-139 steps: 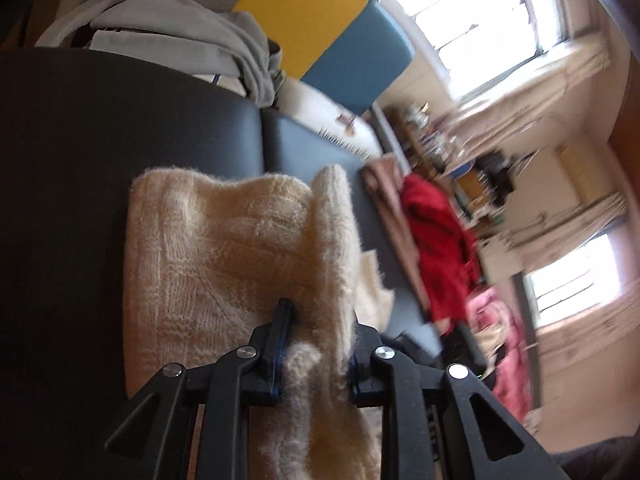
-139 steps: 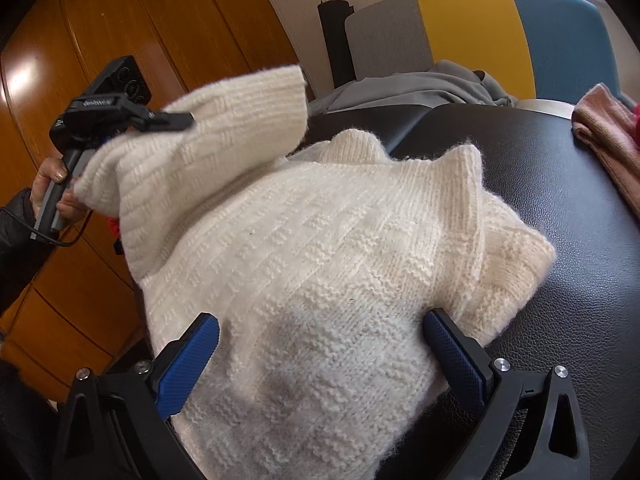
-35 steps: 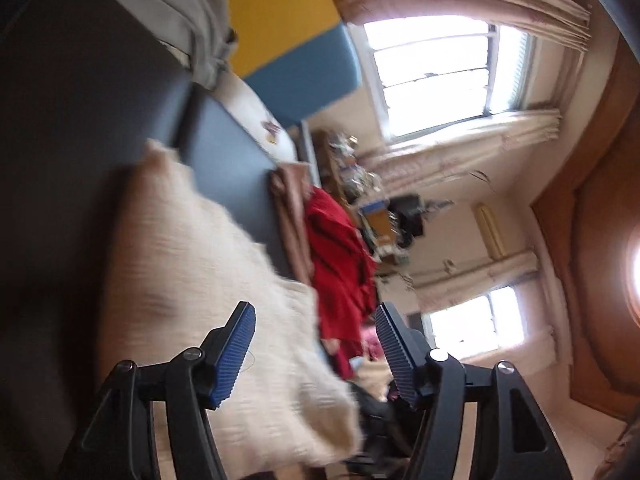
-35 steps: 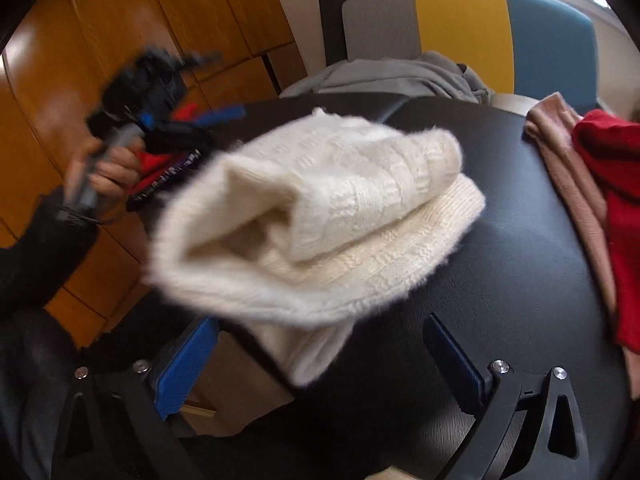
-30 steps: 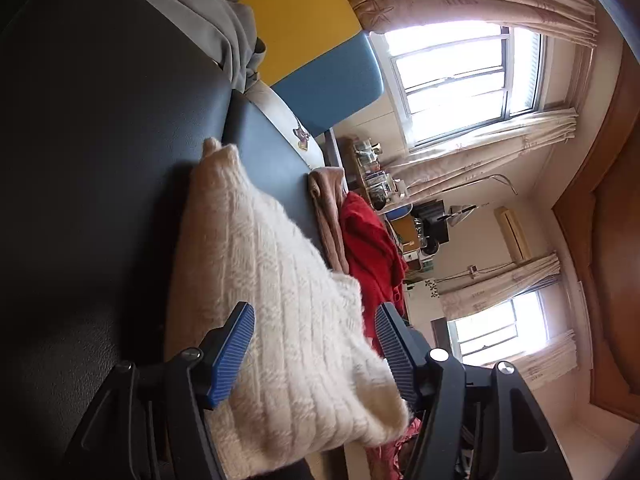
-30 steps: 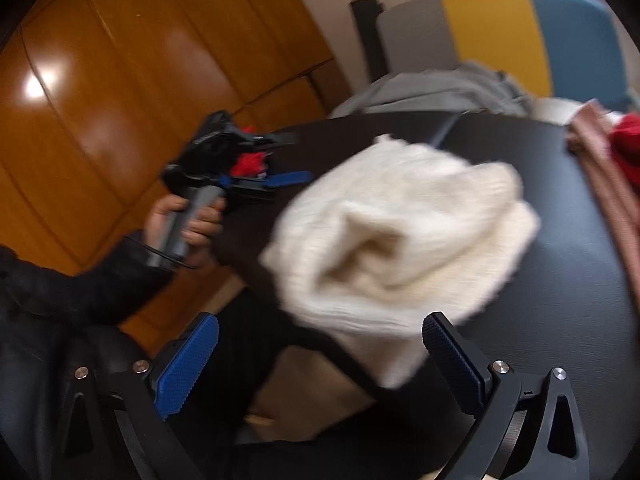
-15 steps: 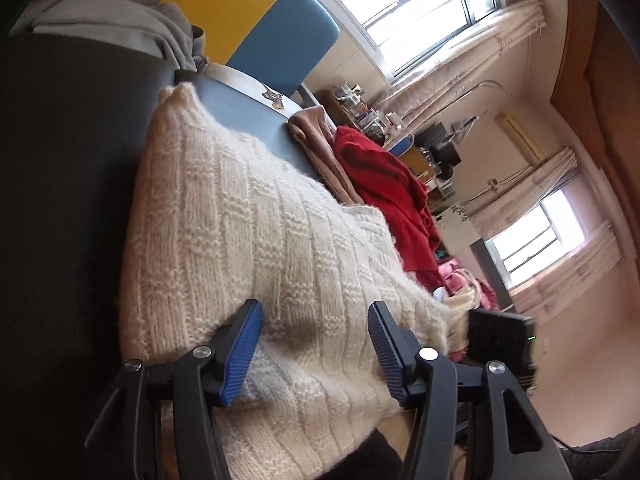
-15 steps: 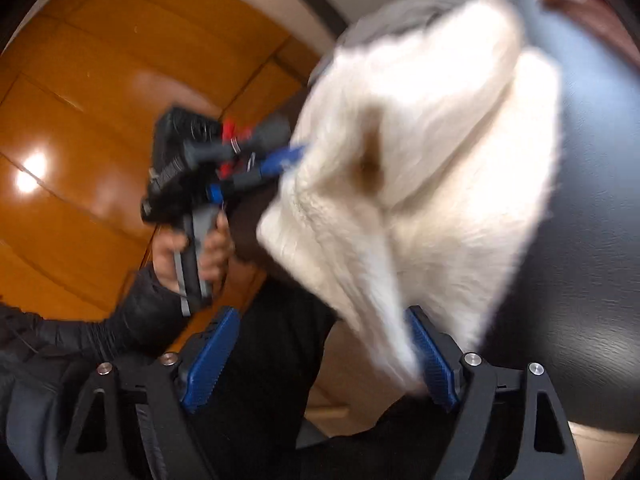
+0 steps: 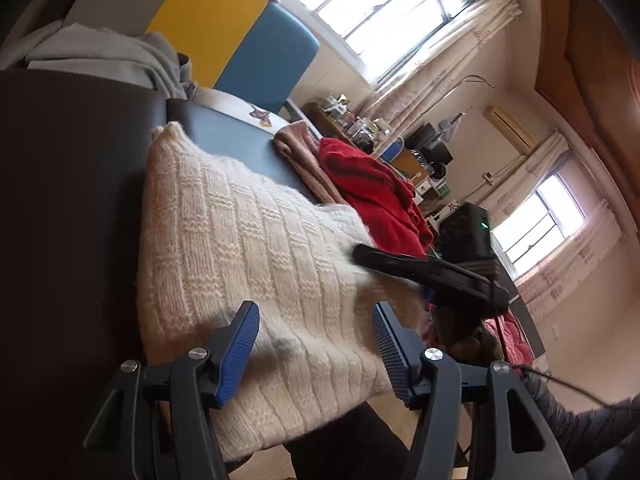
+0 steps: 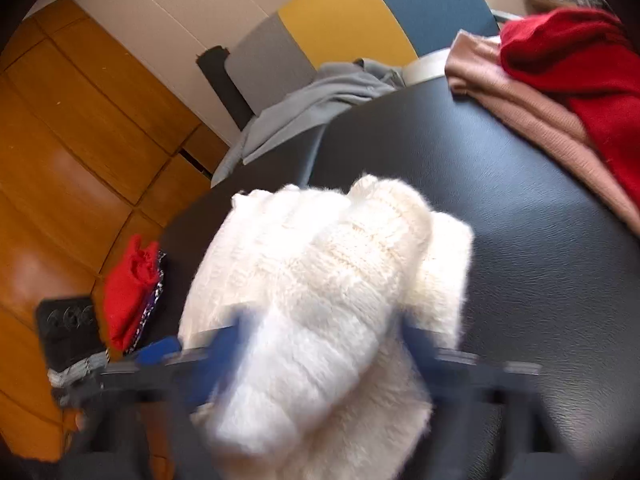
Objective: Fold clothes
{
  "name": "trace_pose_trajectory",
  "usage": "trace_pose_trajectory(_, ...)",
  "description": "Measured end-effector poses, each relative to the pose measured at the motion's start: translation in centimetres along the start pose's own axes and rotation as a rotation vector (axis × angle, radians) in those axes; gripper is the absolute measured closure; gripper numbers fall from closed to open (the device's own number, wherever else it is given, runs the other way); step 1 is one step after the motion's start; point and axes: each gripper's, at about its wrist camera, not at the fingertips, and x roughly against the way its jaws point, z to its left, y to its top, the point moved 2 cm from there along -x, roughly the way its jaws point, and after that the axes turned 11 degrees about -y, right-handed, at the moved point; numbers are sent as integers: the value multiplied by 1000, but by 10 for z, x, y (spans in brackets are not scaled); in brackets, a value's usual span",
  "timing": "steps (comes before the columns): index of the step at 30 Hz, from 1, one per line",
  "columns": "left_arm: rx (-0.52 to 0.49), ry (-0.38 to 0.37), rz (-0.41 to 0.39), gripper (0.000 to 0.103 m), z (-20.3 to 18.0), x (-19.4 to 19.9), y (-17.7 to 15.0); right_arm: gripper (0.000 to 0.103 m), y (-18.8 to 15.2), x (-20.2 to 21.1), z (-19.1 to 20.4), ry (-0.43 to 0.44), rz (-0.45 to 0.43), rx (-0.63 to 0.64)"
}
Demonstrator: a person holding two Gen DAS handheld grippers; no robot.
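A folded cream knit sweater (image 9: 256, 264) lies on the black padded bench (image 9: 68, 208), its near end hanging over the bench edge. The left hand-held gripper (image 9: 314, 350) hovers over that near end w/ blue pads (image 9: 236, 348) apart and jaws opening; the knit lies under and between them, but neither pad presses on it. From the right, the right hand-held gripper (image 9: 360, 254) reaches onto the sweater's far-side edge. In its own view the right hand-held gripper (image 10: 320, 344) is smeared by motion blur; its jaws are closing w/ a bunched roll of the sweater (image 10: 328, 304) between them, and the pads appear to be touching the wool, though the blur makes that uncertain. A sleeve (image 9: 580, 432) shows at lower right of the left view.

Further along the bench, well apart from the sweater: a pink garment (image 10: 532, 108) w/ a red garment (image 10: 580, 64) on top. A grey garment (image 10: 320, 100) is heaped at the bench's far end, in front of a grey, yellow & blue panel (image 10: 348, 24). A small red cloth (image 10: 128, 284) sits beside the bench, by the wood-panelled wall (image 10: 72, 128).
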Motion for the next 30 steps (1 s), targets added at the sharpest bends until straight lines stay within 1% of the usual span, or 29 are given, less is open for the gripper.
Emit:
trace_pose_trajectory(1,-12,-4,6,43,-1,0,-1,68,0,0,5,-26,4,26)
trace_pose_trajectory(2,-21,-10,15,43,-1,-1,-3,72,1,3,14,-63,-6,88)
trace_pose_trajectory(3,-32,-7,28,43,-1,-3,-4,81,4,8,24,-97,-22,149)
trace_pose_trajectory(4,-44,1,49,43,-1,-6,-6,85,11,19,36,-126,-56,209)
trace_pose_trajectory(5,-55,10,72,43,-1,-10,-9,86,19,30,47,-152,-94,261)
trace_pose_trajectory(6,-65,18,95,43,-1,-14,-12,86,31,41,53,-173,-147,290)
trace_pose_trajectory(7,-62,27,121,43,2,-19,-16,86,39,46,53,-212,-178,317)
trace_pose_trajectory(8,-48,38,150,43,6,-25,-21,86,40,40,46,-267,-168,330)
trace_pose_trajectory(11,-54,62,174,43,5,-31,-29,86,24,-17,3,-388,25,300)
trace_pose_trajectory(12,-59,70,179,43,3,-33,-31,86,15,-32,-7,-400,57,296)
trace_pose_trajectory(13,-64,77,183,43,2,-34,-33,86,7,-38,-18,-381,43,273)
trace_pose_trajectory(14,-68,85,188,43,1,-36,-35,86,6,-34,-26,-344,8,229)
trace_pose_trajectory(16,-77,90,189,43,-4,-37,-32,72,8,-31,-39,-326,3,155)
trace_pose_trajectory(17,-78,86,184,43,-7,-37,-28,61,9,-27,-43,-316,-4,129)
trace_pose_trajectory(18,-84,83,172,43,-9,-35,-23,58,11,-16,-36,-303,-31,143)
trace_pose_trajectory(22,-83,51,92,43,-15,-22,-3,59,18,31,-8,-249,-135,197)
trace_pose_trajectory(23,-82,59,80,43,-14,-20,1,59,19,42,2,-228,-161,219)
trace_pose_trajectory(24,-80,67,68,43,-14,-18,5,59,14,52,19,-177,-183,271)
trace_pose_trajectory(26,-70,84,54,43,-9,-17,11,59,-2,60,50,-78,-179,383)
trace_pose_trajectory(27,-60,84,49,43,-7,-17,12,62,-13,55,60,-54,-150,433)
trace_pose_trajectory(29,-46,81,57,42,-1,-18,9,63,-42,32,62,-124,-62,538)
trace_pose_trajectory(30,-43,85,81,43,3,-23,6,63,-57,17,47,-210,-16,553)
